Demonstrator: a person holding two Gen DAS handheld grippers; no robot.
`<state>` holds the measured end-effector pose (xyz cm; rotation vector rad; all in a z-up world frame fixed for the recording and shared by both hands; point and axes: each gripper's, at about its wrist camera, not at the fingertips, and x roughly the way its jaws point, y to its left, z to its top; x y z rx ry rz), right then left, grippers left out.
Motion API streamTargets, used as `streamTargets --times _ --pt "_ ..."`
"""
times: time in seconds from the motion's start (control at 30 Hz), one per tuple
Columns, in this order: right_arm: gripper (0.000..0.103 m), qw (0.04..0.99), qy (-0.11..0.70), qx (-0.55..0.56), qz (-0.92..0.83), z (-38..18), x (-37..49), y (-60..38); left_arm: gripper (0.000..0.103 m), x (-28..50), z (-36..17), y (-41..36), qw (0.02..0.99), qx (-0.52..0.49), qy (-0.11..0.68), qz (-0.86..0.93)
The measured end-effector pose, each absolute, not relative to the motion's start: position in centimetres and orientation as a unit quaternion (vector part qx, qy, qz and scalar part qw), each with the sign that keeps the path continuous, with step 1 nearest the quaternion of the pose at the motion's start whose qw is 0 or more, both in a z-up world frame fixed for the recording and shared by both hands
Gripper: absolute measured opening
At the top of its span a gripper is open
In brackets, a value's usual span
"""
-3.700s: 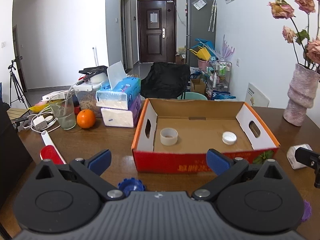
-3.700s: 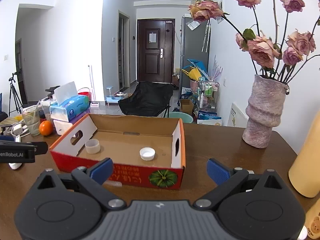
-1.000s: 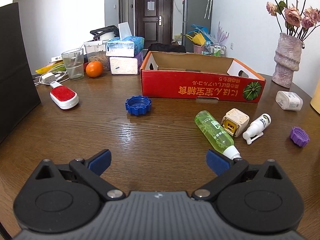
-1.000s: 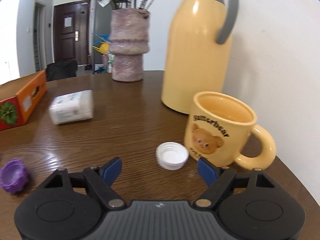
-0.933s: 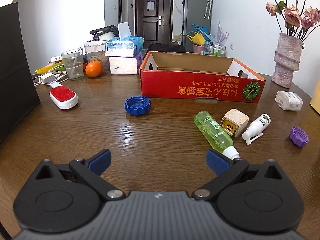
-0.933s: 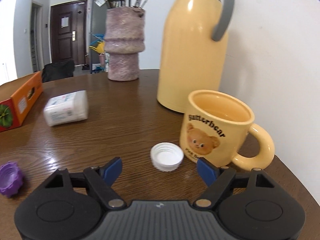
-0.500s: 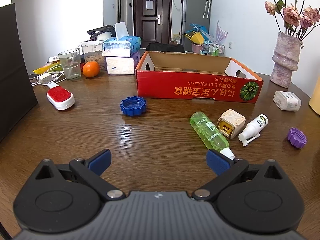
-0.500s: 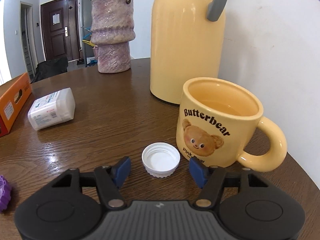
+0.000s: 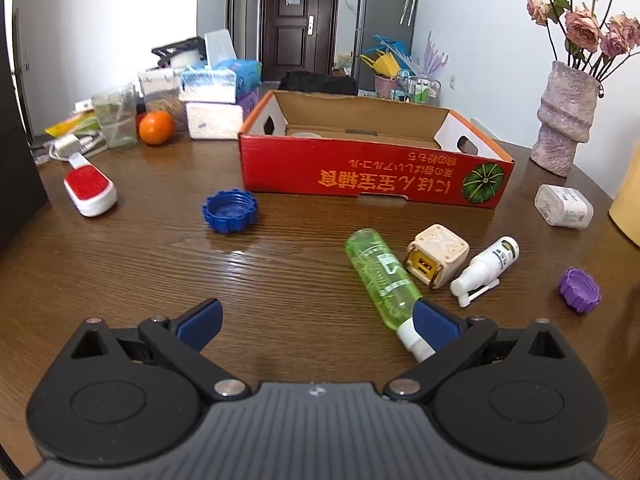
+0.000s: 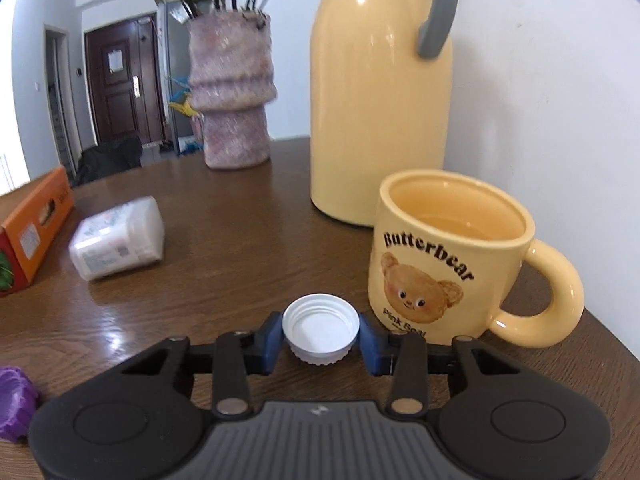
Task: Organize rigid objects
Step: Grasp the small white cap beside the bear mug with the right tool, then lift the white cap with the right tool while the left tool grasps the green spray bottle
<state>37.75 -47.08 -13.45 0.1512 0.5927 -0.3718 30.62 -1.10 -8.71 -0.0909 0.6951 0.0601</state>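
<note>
Where ridged, round white cap [image 10: 320, 329].

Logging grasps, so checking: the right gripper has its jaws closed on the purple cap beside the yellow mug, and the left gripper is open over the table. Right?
Not quite. The right gripper has its jaws closed on the white cap, not the purple cap, which lies off to the left, as the right wrist view shows. It is beside the mug, and the left gripper is open.
</note>
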Motion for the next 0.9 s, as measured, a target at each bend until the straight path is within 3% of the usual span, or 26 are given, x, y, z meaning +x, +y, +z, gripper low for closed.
streamTargets --times 0.9 --pt "0.039 0.974 0.214 0.052 -0.052 -11.4 33.3 -37.1 0.101 37.4 -11.9 -3.8 0.915 -0.05 0.392 0.083"
